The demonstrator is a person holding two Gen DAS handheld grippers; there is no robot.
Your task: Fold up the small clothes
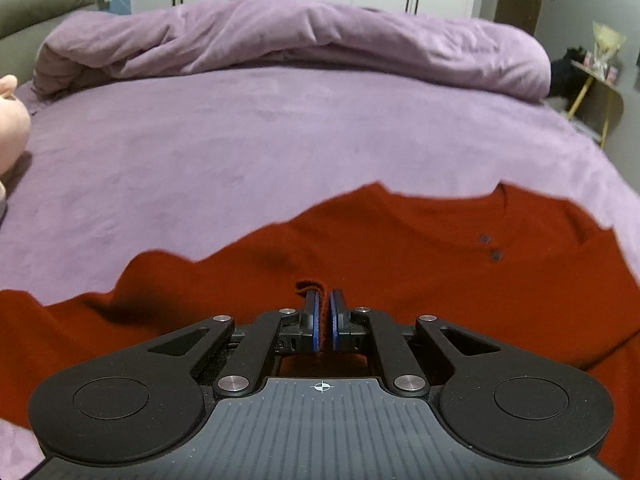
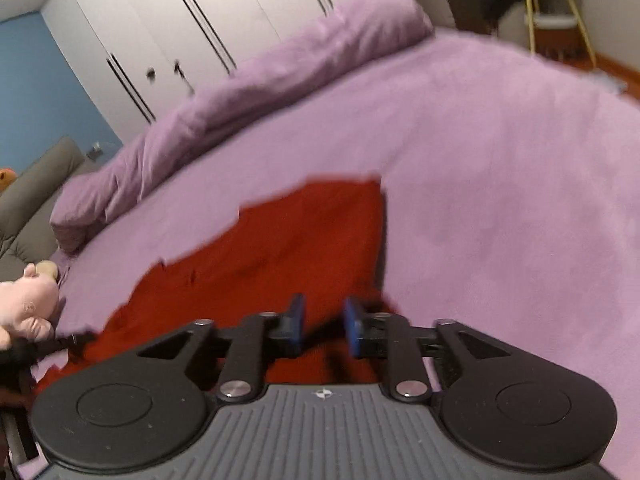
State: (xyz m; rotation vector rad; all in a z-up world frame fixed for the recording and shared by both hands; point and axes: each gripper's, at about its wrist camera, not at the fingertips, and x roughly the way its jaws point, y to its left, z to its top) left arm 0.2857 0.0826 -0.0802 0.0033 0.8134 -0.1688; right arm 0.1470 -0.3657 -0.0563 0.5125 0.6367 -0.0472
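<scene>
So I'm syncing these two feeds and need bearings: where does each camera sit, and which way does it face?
Left wrist: on the left gripper, looking across the red garment toward the rolled purple duvet; its fingers pinch a fold of the cloth.
Right wrist: on the right gripper, tilted, over the garment's edge; jaws apart, the frame blurred.
Shared: garment, purple bed sheet, duvet, white wardrobe, pink plush toy.

1. We see a red garment of matt cloth, with a knit-looking edge pinched at the left gripper.
2. Under the garment, the purple sheet looks soft, matt and faintly napped.
3. Both the left gripper and the right gripper look like matt black plastic with shiny metal rivets, blue pads and a ribbed grey body.
</scene>
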